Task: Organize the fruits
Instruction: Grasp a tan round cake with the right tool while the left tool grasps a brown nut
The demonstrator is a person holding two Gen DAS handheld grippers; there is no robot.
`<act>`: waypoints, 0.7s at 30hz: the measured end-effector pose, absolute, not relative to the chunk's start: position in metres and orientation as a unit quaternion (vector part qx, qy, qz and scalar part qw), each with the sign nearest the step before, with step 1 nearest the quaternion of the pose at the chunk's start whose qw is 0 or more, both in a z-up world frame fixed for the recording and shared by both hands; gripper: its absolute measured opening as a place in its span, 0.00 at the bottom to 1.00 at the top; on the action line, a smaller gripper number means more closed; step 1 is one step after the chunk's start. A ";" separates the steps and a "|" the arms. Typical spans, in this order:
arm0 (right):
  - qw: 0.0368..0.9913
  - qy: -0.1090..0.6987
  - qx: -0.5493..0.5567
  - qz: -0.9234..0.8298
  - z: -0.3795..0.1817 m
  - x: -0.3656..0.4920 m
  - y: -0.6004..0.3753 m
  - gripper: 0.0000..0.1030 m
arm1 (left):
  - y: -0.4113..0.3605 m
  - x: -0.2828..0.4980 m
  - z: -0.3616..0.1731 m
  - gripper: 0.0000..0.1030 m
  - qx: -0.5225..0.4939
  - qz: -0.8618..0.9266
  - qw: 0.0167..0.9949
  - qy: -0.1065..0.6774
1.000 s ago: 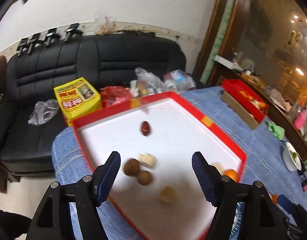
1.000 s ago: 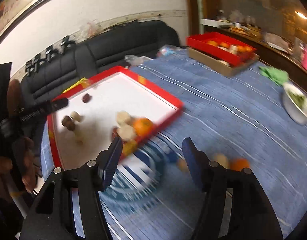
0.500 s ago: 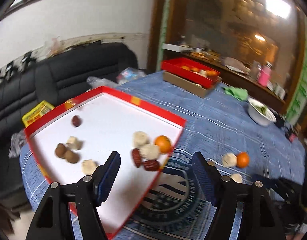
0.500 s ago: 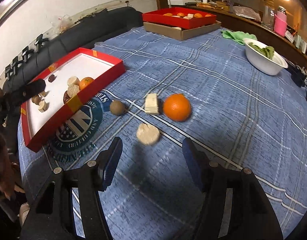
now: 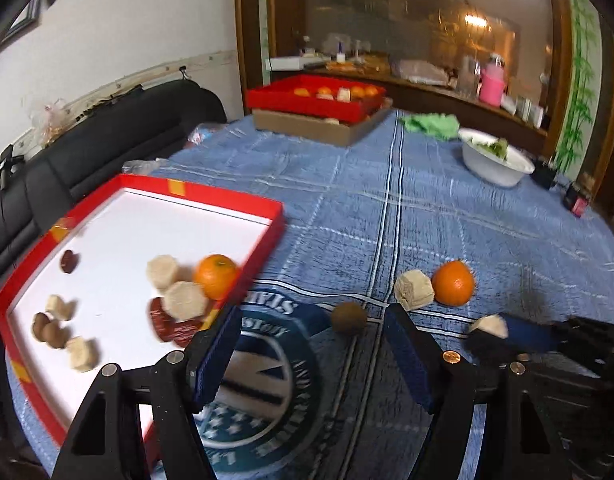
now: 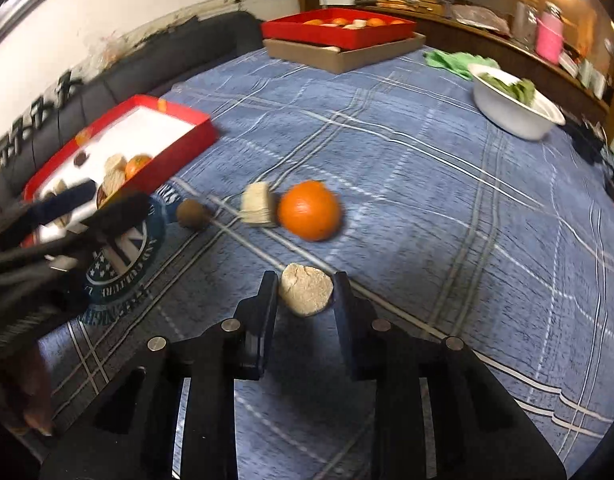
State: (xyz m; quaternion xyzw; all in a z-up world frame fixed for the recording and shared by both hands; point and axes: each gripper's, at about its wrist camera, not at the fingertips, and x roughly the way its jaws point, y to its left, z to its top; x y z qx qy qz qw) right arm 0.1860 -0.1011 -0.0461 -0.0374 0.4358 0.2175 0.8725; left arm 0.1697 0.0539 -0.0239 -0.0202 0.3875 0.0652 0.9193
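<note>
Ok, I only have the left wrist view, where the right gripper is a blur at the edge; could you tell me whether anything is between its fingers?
Observer: Yes. In the right wrist view a pale chunk sits between the fingers of the right gripper. Its jaws are closing, and both pads look to touch the chunk.
Operator: Thank you. Is it off the table?
Observer: It seems not; its underside looks to rest on the blue tablecloth.
Operator: And has my left gripper reached the brown fruit?
Observer: No. Seen from the right wrist, the left gripper is beside the brown fruit, apart from it.
</note>
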 end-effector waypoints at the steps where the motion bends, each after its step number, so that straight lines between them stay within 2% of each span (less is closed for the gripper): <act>1: 0.874 0.432 -0.026 0.220 -0.045 0.187 -0.106 0.26 | 0.052 0.174 -0.027 0.65 -0.024 0.060 0.917 0.394; 3: 0.876 0.427 -0.015 0.224 -0.043 0.189 -0.109 0.26 | 0.049 0.184 -0.033 0.53 -0.018 0.065 0.913 0.403; 5: 0.874 0.428 -0.009 0.231 -0.044 0.190 -0.110 0.26 | 0.045 0.192 -0.040 0.23 -0.006 0.071 0.907 0.415; 11: 0.872 0.427 -0.005 0.238 -0.045 0.189 -0.110 0.26 | 0.047 0.188 -0.041 0.22 -0.021 0.067 0.902 0.425; 21: 0.884 0.405 -0.020 0.231 -0.024 0.175 -0.106 0.26 | 0.041 0.131 -0.021 0.22 -0.059 0.023 0.918 0.392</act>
